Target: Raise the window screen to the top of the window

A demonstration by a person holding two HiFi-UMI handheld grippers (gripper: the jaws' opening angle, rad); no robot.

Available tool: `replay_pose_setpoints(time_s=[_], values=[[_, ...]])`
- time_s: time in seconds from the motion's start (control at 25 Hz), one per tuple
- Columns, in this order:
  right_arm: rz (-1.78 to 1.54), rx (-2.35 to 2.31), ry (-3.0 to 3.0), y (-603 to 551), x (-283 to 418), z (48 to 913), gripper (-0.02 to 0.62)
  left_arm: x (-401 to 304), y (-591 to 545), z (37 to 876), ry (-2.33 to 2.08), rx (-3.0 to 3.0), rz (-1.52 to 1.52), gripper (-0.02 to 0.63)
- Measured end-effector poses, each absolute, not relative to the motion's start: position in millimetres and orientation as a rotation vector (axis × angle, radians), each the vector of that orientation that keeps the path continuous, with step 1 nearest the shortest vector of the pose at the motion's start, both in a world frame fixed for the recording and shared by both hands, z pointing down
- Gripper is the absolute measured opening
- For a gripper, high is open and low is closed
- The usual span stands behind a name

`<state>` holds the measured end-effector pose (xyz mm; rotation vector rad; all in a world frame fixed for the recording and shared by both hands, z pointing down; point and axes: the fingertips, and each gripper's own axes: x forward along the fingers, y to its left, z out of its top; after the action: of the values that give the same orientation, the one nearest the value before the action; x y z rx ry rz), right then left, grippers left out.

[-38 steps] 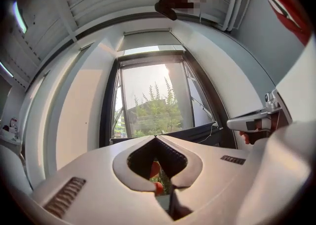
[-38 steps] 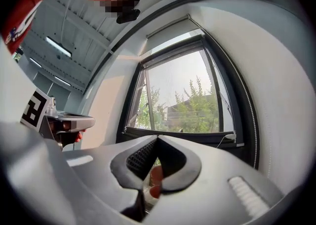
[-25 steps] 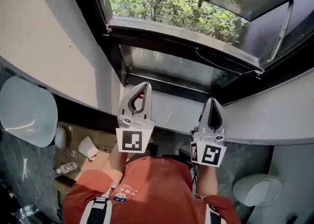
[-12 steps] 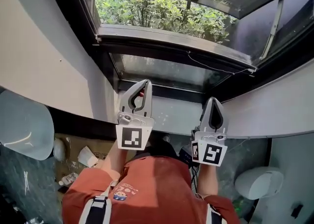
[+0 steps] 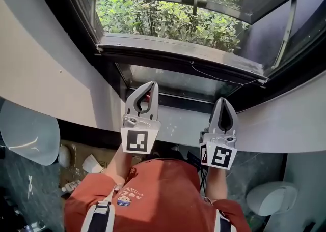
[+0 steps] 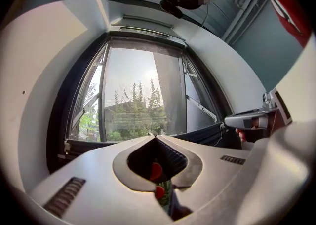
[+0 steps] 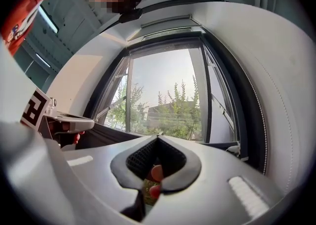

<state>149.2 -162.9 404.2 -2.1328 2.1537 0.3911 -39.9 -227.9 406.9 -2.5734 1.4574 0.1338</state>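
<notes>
The window [image 5: 168, 20] has a dark frame, and greenery shows beyond it. A dark horizontal screen bar [image 5: 178, 55] crosses it low down, with a thin cord [image 5: 219, 77] hanging at its right end. In the left gripper view the bar [image 6: 202, 132] runs just past my jaws. In the right gripper view the bar [image 7: 108, 135] lies behind the other gripper. My left gripper [image 5: 151, 84] and right gripper [image 5: 224, 99] are side by side below the bar, pointing at the window. Both are shut, hold nothing and touch nothing.
A white curved wall and sill [image 5: 285, 129] wrap the window bay. An outward-opened casement pane with a handle [image 5: 195, 2] stands at the top. Below are a cardboard box [image 5: 76, 154] and white rounded fixtures [image 5: 25, 124], [image 5: 270, 198].
Both grippers, still shut, have come nearer the window. The dark bar now sits lower in the head view, closer to the fingertips.
</notes>
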Motion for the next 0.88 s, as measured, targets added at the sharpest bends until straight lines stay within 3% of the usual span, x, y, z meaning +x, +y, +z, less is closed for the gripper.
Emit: replay_pose_setpoints(time_s=[0.4, 0.88], values=[[0.379, -2.099, 2.208, -201.6, 188.0, 411.7, 0.009, -12.9, -259.7, 406.5, 1.526, -2.481, 0.023, 0.006], [0.498, -2.223, 2.301, -228.2, 181.0, 421.6, 0.011, -15.0, -289.8, 418.8, 1.387, -2.46, -0.101, 0.031]])
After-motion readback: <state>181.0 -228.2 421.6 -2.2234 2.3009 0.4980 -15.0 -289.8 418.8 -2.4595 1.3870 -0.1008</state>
